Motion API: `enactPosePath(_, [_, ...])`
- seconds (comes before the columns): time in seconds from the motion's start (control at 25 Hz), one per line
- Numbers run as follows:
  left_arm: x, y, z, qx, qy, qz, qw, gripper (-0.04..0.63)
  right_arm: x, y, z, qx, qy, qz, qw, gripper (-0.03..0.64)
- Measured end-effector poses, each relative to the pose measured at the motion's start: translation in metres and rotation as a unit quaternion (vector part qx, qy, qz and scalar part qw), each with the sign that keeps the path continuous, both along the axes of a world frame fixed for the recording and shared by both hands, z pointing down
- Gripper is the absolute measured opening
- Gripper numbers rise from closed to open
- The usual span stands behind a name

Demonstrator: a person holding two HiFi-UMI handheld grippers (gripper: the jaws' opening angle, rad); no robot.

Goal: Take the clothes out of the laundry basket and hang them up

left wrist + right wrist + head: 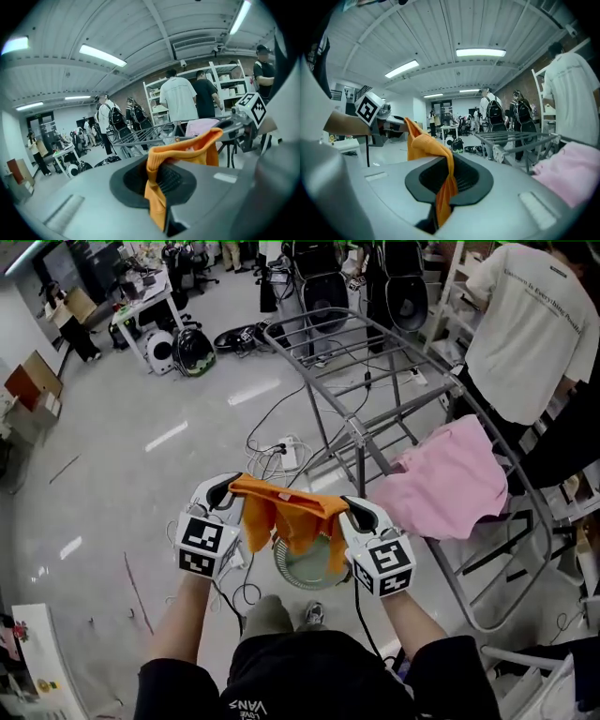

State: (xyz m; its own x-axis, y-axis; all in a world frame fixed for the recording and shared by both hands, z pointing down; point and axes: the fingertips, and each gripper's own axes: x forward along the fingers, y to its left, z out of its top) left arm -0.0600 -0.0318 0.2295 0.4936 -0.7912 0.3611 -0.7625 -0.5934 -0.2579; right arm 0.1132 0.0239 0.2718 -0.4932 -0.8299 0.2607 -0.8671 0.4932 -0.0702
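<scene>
The left claw (158, 185) is closed tight on one end of the orange garment (286, 512), the cloth pinched between its pads and trailing below; the right claw (443, 185) is clamped the same way on the other end. The garment hangs stretched between the two, held above the round laundry basket (291, 577) on the floor (141, 474); just to the right a pink cloth (450, 479) drapes over the grey drying rack (356, 432), whose bars stand ahead of both claws; a power strip (287, 454) and cables (267, 418) lie beneath it; a person in a white shirt (525, 324) stands at the rack's far right side.
</scene>
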Motion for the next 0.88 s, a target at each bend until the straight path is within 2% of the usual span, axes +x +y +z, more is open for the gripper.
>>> enactPosePath(0.24, [-0.013, -0.009, -0.051, 0.039, 0.000, 0.007, 0.9992, 0.012, -0.002, -0.029, -0.079, 0.044, 0.029, -0.034, 0.998, 0.026])
enactPosePath(0.4, [-0.025, -0.023, -0.067, 0.049, -0.010, 0.027, 0.9984, 0.012, -0.012, -0.056, -0.106, 0.061, 0.054, -0.046, 0.996, 0.026])
enactPosePath(0.6, [-0.033, -0.064, -0.094, 0.066, -0.010, 0.060, 0.9959, 0.012, -0.021, -0.109, -0.138, 0.080, 0.084, -0.049, 0.992, 0.026])
enactPosePath(0.88, [-0.042, -0.134, -0.151, 0.116, 0.008, 0.099, 0.9882, 0.012, -0.030, -0.197, -0.199, 0.095, 0.081, -0.028, 0.992, 0.026])
